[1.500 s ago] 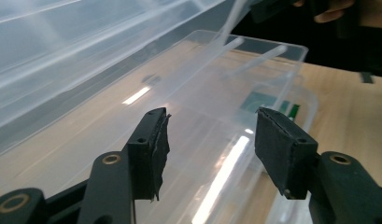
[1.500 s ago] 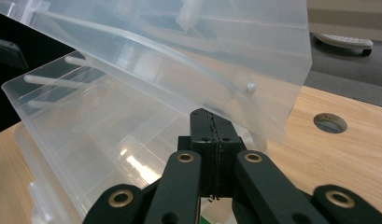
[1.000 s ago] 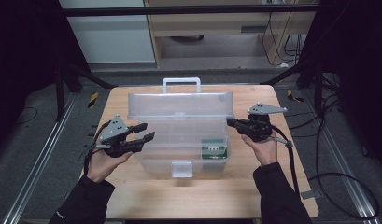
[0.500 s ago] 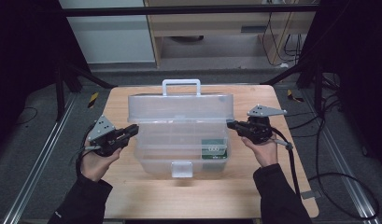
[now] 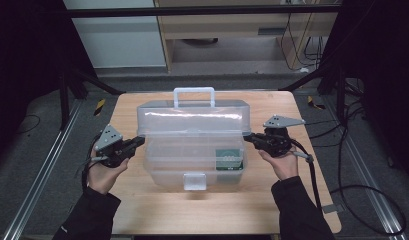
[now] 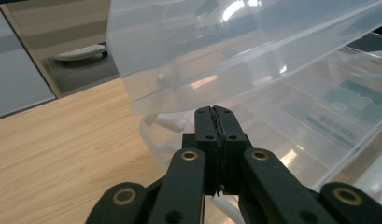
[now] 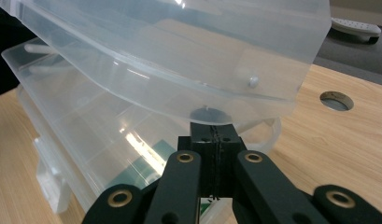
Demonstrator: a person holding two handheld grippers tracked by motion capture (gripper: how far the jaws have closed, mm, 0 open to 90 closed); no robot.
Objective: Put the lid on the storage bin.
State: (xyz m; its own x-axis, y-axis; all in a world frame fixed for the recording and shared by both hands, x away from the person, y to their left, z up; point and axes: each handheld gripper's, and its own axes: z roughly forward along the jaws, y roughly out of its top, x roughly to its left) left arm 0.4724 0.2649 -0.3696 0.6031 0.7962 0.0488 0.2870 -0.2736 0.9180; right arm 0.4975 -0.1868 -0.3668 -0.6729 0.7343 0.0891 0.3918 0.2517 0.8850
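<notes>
Both tools flank the clear storage box (image 5: 192,145), one at each end.

Left tool (image 5: 138,142) and right tool (image 5: 248,138) point inward at the box ends from level forearms, each with jaws pressed together on nothing. The box sits mid-surface (image 5: 142,210), long axis running left to right, lid (image 5: 192,117) tilted up, white handle (image 5: 194,95) at the far side, latch (image 5: 194,181) toward the person. A green-labelled pack (image 5: 228,158) lies inside near the right tool; its print is unreadable.

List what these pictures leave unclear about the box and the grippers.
- Green item in the clear box: its print is too small in the high view, blurred through plastic in the gripper views.
- Right gripper: contact with the lid hidden by its own tips.
- Left gripper: its gap to the lid cannot be judged.
</notes>
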